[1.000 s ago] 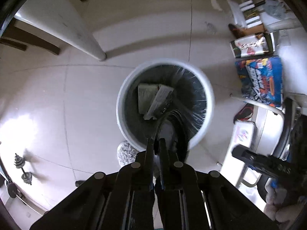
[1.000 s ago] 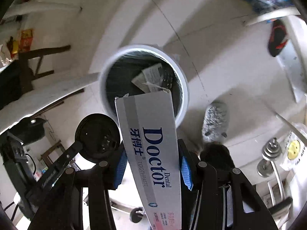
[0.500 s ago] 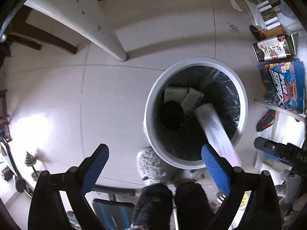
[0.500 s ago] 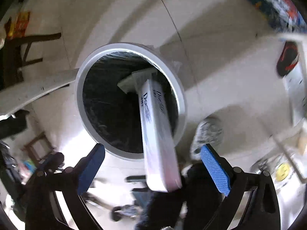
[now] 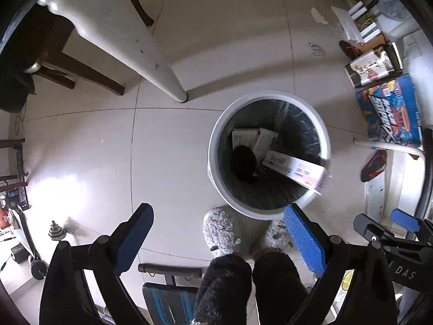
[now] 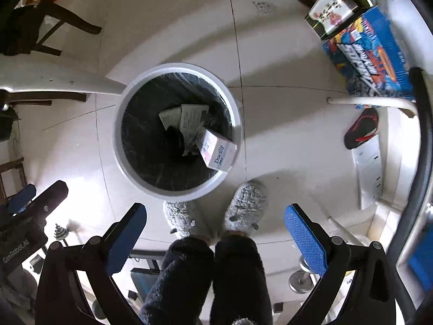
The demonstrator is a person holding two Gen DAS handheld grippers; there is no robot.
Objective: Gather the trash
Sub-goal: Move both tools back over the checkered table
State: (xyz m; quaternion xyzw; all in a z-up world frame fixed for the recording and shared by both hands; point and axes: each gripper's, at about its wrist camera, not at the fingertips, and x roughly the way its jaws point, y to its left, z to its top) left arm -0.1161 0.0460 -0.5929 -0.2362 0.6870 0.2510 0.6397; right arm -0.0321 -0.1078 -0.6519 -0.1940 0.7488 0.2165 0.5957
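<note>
A white round bin (image 5: 212, 159) (image 6: 117, 135) with a black liner stands on the tiled floor below both grippers. Inside it a white "Doctor" toothpaste box (image 5: 295, 166) (image 6: 219, 151) leans against the rim. A black lump (image 5: 243, 162) (image 6: 173, 135) and some paper packets (image 5: 243, 136) (image 6: 192, 116) lie at the bottom. My left gripper (image 5: 216, 211) hangs above the bin's near edge, open and empty. My right gripper (image 6: 215, 208) points down beside the bin; its jaws are opening with nothing between them.
A person's feet in grey slippers (image 5: 219, 227) (image 6: 243, 205) stand against the bin. A white table leg (image 5: 151, 62) rises just behind it. A blue printed box (image 5: 389, 113), a red-black shoe (image 5: 374, 162) and dumbbells (image 5: 56, 233) lie around.
Both grippers went from shut to wide open and rose. The toothpaste box left the right gripper and dropped into the bin; the black lump left the left gripper and lies inside too.
</note>
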